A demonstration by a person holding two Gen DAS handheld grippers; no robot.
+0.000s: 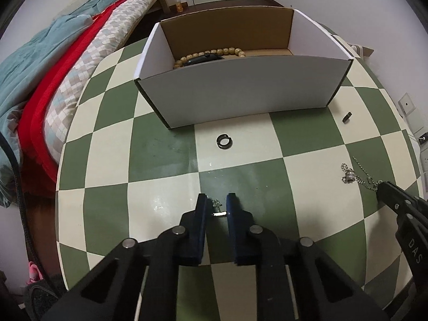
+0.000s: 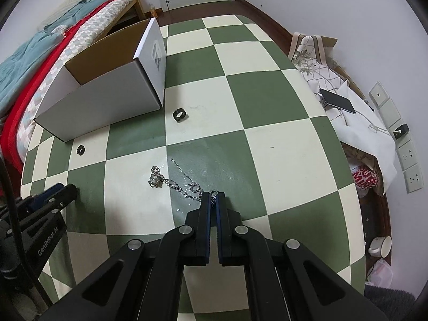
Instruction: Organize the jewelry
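A white cardboard box [image 1: 240, 88] stands on the green-and-cream checkered table [image 1: 160, 144]; it also shows in the right wrist view [image 2: 107, 99]. Inside lie a wooden bead string [image 1: 211, 53] and a black band [image 1: 206, 58]. My left gripper [image 1: 216, 203] is partly open around a small silver piece [image 1: 217, 208] lying on the table. My right gripper [image 2: 213, 196] is shut on the end of a silver chain [image 2: 184, 186] with a pendant [image 2: 155, 178]. One black ring [image 1: 224, 141] lies in front of the box, another [image 2: 179, 114] by its corner.
A small dark clip [image 1: 347, 117] lies right of the box. A bed with red and teal bedding [image 1: 53, 80] runs along the table's left side. Cloth, a phone [image 2: 337, 100] and wall sockets [image 2: 406, 155] sit beyond the right edge.
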